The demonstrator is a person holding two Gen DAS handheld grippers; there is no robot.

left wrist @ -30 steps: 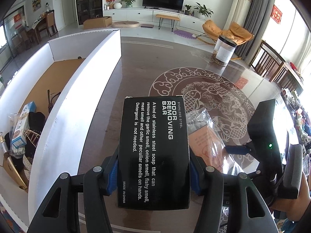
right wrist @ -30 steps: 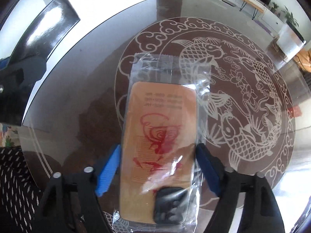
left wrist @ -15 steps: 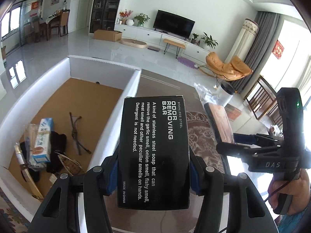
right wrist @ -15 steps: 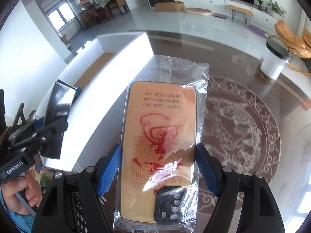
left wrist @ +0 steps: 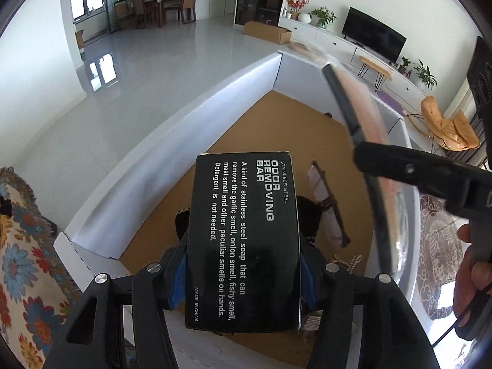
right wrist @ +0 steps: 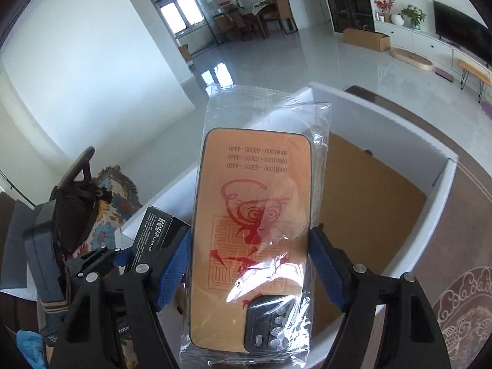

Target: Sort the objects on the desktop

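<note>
Holding both loads above the white box, the left hand-held gripper pinching the odor-removing bar carton and the right hand-held gripper the bagged phone case, should lower past the walls before letting go.

Far half of the box is wide open, just bare cardboard floor, so there's plenty of room to come down there. Near end is cluttered: glasses, a dark lump and a beaded chain sit under and just right of the soap box. White walls ring it all round. The bagged phone case hangs over the right wall, close beside the soap box, so the gap between the two is tight.
</note>
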